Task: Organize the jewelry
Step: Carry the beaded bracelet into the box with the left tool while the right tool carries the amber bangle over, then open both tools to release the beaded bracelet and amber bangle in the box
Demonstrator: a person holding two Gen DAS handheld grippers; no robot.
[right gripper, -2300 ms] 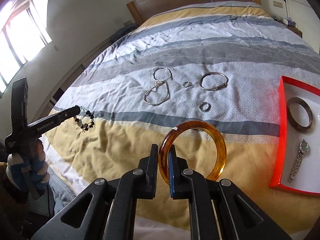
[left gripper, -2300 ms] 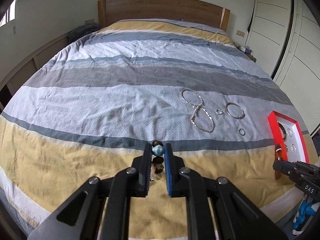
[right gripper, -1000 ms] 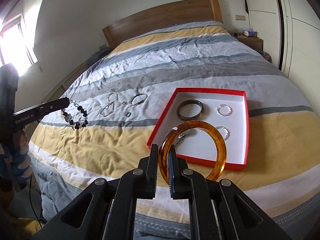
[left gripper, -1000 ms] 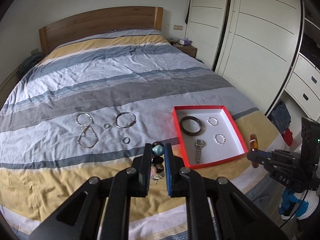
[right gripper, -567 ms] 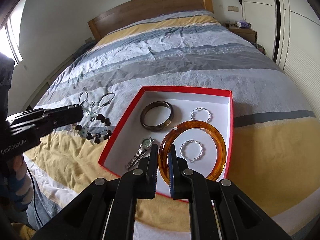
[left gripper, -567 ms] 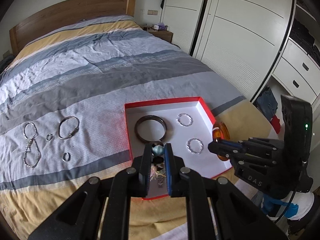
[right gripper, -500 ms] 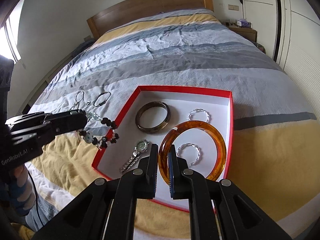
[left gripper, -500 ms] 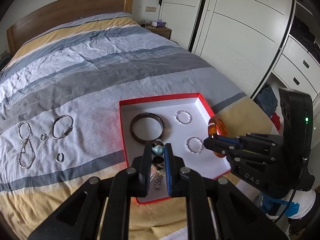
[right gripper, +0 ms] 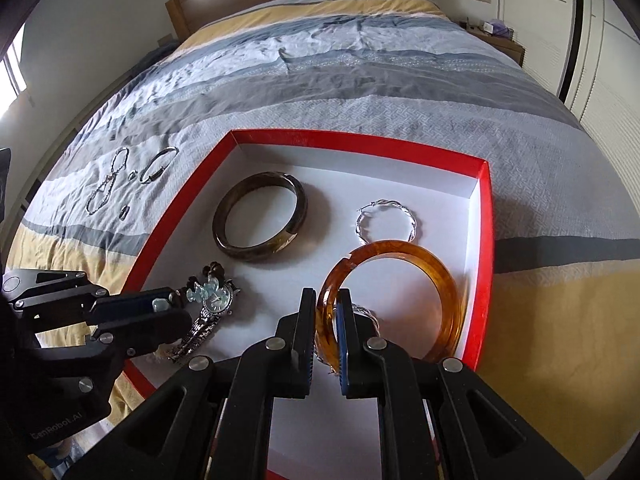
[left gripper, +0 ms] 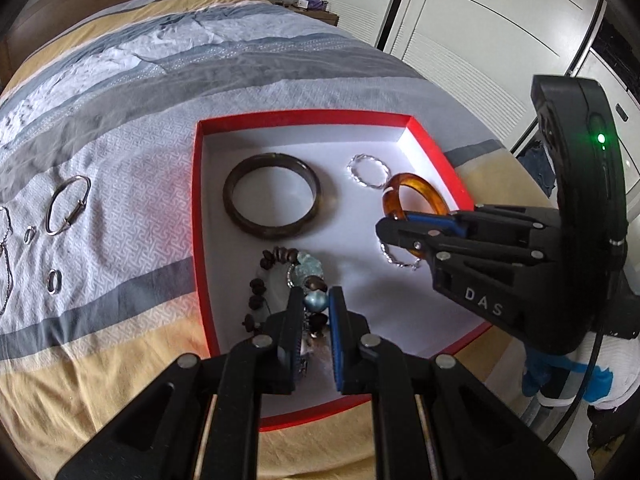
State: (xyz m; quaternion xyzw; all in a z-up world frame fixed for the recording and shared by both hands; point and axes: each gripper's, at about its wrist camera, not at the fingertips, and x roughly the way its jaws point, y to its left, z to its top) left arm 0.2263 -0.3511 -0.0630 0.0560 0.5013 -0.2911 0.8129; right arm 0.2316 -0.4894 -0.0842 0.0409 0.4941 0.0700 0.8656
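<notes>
The left hand-held gripper (left gripper: pixel 311 308), clamped on a dark-and-pale-blue beaded bracelet (left gripper: pixel 280 276), and the right hand-held gripper (right gripper: pixel 324 312), clamped on a translucent amber bangle (right gripper: pixel 400 280), have both come down from beside the bed into the red-rimmed white tray (right gripper: pixel 484 240); release looks next.

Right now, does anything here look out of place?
Yes: a chain, a bangle and two rings lie loose on the bedspread, outside the red box that holds the other jewelry.
</notes>
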